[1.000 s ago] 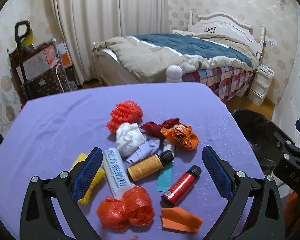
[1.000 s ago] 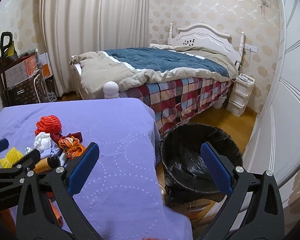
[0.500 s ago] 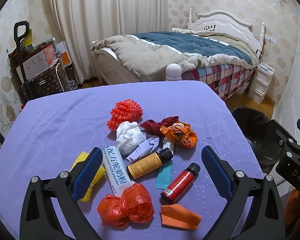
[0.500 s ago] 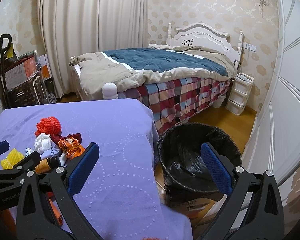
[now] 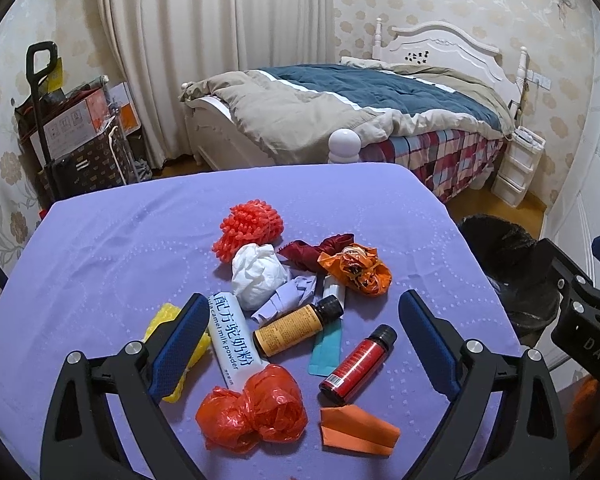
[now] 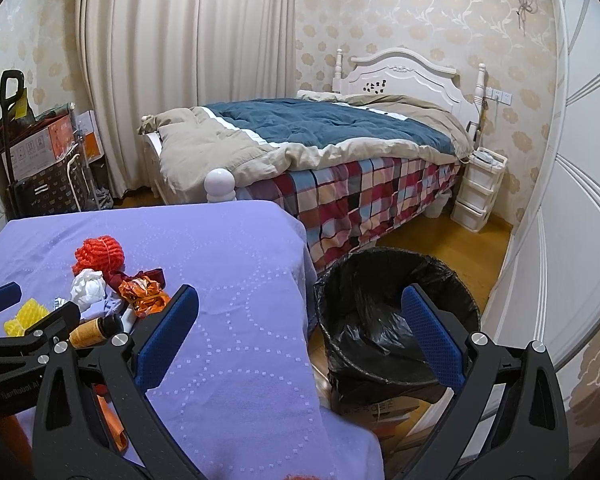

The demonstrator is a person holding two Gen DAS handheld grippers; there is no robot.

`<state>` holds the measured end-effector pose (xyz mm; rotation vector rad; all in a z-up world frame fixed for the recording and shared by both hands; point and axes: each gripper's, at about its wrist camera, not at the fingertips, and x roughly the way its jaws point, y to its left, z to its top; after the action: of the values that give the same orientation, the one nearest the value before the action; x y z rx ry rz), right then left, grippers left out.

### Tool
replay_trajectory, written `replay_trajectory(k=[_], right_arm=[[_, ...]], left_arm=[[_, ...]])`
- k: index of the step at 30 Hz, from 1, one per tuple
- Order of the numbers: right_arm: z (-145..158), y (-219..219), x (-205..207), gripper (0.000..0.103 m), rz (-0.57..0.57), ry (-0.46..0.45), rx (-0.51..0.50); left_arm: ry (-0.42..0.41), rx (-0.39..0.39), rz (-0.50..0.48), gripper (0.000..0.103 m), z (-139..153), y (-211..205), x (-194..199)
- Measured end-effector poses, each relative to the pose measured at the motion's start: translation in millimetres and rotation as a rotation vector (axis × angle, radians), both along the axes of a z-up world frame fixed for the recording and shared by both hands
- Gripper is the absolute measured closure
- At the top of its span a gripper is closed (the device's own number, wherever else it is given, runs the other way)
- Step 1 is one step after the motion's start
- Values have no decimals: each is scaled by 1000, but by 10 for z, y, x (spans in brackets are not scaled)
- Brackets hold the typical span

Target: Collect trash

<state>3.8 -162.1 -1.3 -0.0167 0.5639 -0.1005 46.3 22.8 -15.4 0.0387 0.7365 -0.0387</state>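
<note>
Since the earlier frames, the left hand-held gripper [image 5: 300, 336] had narrowed its jaws a little and was closing, nothing pinched between the pads; the trash had kept its place on the purple table [image 5: 112, 248]; the amber bottle [image 5: 296, 326] lay in the middle of the heap, a white powder tube [image 5: 234, 346] just beside it on the left, a red bottle [image 5: 358, 360] near it on the right, a crumpled red plastic bag [image 5: 256, 406] nearer the camera, a white tissue wad [image 5: 258, 272] and red foam net [image 5: 250, 230] beyond it; the right hand-held gripper [image 6: 300, 336] hung wide open and empty, framing the table's edge and the black-lined trash bin [image 6: 392, 320] on the floor, well right of the bottle.
</note>
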Motion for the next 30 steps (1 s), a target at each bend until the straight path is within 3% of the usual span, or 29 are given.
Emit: replay_trajectory(k=[2,3,4,8,10,13,17,22,30], right_arm=[[-1,1,-1,4,0,0,0],[-3,4,-6,4,0,0,0],[7,2,-6,4,0,0,0],[3,3,-5,4,0,0,-1],[-2,5,-6,4,-2,2,0],[2,3,-6,4,0,1,1],[13,8,-9,4,2,-3,0],[25,25,-4,4,2,0,0],[33,25,-3,4,2,0,-1]], left_arm=[[-5,10,4,23,5,-6,-13],[1,16,9,37,1,-10,-15],[12,16,13,40,-7,-2,-3],[26,-11,33,39,-25,56,25],[16,-17,45,26,-22,78,20],[12,-21,62,22,-30,100,23],[-19,13,82,21,-43,94,11],[29,7,52,20,-46,115,51],[20,31,29,19,-52,62,28]])
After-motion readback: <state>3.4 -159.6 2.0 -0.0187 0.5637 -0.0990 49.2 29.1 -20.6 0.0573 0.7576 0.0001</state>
